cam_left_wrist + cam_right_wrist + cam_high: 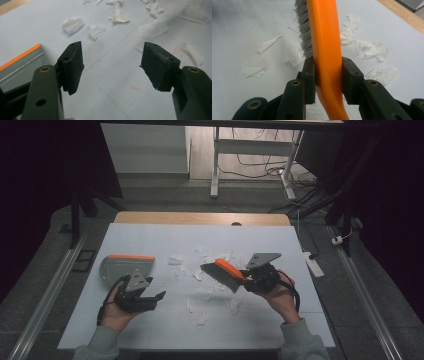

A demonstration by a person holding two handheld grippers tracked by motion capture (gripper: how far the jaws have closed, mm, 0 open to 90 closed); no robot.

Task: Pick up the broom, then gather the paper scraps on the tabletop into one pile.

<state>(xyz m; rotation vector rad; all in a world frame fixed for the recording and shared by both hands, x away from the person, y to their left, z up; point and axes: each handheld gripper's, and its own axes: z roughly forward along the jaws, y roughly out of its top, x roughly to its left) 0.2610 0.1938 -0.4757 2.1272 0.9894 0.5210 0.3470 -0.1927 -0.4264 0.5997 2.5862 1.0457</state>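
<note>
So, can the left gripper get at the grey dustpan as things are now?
Probably yes. The left gripper is open with nothing between its jaws, and the dustpan lies just beside it on the table, with nothing between them. The paper scraps lie farther right.

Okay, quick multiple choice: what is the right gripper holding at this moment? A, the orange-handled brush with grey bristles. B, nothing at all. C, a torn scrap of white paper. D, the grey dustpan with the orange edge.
A: the right gripper has its jaws shut on the orange-handled brush with grey bristles, while the grey dustpan with the orange edge lies on the table by the open left gripper.
</note>
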